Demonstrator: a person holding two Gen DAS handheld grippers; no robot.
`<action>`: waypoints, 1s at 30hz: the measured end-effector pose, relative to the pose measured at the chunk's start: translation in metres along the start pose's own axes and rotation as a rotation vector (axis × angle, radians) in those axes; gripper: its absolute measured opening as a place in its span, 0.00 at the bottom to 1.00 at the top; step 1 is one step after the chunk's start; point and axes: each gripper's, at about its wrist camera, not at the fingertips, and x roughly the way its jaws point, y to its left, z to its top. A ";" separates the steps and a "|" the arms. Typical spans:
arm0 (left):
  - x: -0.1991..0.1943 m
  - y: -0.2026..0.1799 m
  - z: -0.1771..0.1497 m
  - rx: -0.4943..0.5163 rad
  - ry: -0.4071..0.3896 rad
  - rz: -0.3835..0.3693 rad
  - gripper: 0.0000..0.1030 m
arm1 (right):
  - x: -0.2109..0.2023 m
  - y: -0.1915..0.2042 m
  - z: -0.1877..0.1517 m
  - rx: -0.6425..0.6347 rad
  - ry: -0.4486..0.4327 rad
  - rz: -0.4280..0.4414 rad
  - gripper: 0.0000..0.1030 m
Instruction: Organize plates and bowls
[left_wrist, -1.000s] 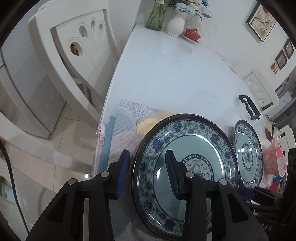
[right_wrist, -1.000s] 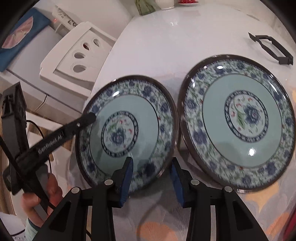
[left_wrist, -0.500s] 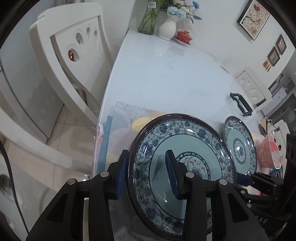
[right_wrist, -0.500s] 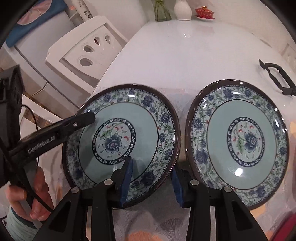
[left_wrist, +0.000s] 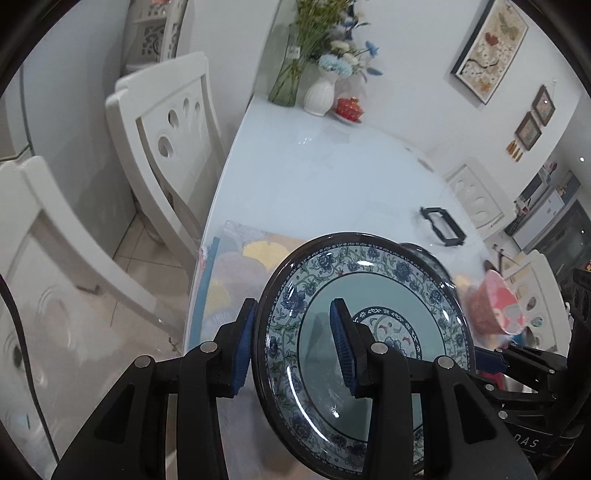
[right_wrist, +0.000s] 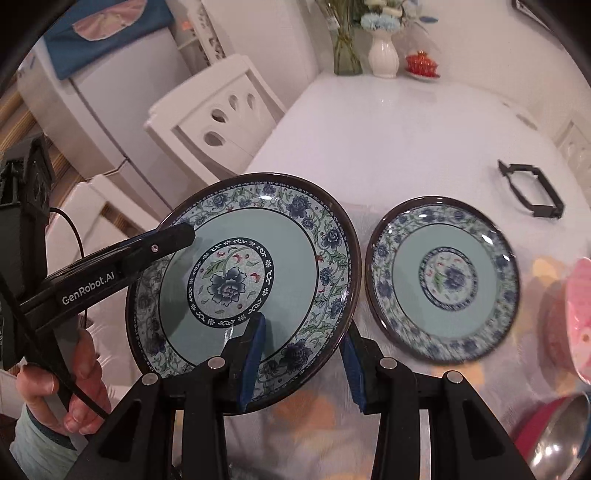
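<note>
Both tools, left tool (left_wrist: 291, 343) and right tool (right_wrist: 303, 362), clamp opposite rims of one blue floral plate (right_wrist: 240, 280) held above the bench (right_wrist: 388, 133); likely next: stacking it squarely onto the second plate (right_wrist: 443, 277).

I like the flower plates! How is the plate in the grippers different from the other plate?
The held plate is pinched at its rim by both the left gripper and the right gripper; the other plate is touched by neither. The held plate is lifted and tilted; the other plate lies flat on the table. Both share the same blue flower pattern and dark rim.
</note>
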 end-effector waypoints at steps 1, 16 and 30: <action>-0.008 -0.004 -0.006 -0.005 -0.003 -0.003 0.35 | -0.008 0.001 -0.005 -0.002 -0.004 -0.001 0.38; -0.078 -0.034 -0.110 0.007 0.061 -0.046 0.36 | -0.084 0.022 -0.117 -0.012 0.008 -0.064 0.38; -0.068 -0.033 -0.191 0.033 0.200 -0.035 0.36 | -0.069 0.032 -0.208 -0.047 0.173 -0.102 0.39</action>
